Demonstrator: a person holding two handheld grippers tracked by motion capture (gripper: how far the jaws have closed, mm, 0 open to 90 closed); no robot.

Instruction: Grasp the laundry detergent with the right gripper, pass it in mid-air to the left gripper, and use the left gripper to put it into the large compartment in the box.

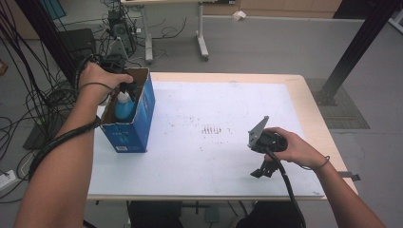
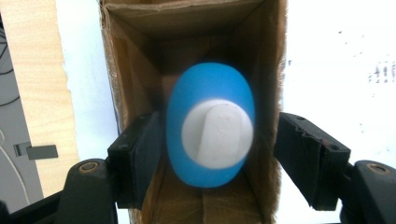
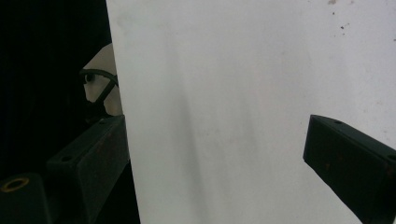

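While your left gripper hangs over the box, its jaws stand parted on either side of the bottle, clear of it with a gap on each side. No earlier frame backs any motion, so read them simply as open. The bottle, blue with a white cap, stands upright inside the box, near the end closest to you, and the brown cardboard walls rise close on both sides of it. In the left gripper view the left jaw sits inside the box against its wall, and the right jaw lies outside the opposite wall, so that wall stands between that jaw and the bottle.

In the high view your left hand covers the gripper at the box's far end, and the bottle shows just below it. The box stands at the left edge of the white mat, which covers most of the table.

Your right gripper rests low on the mat near its front right part, well apart from the box. In the right gripper view its jaws are wide open with bare mat between them. A cable trails from it toward you. Cables and stand legs crowd the floor beyond the table.
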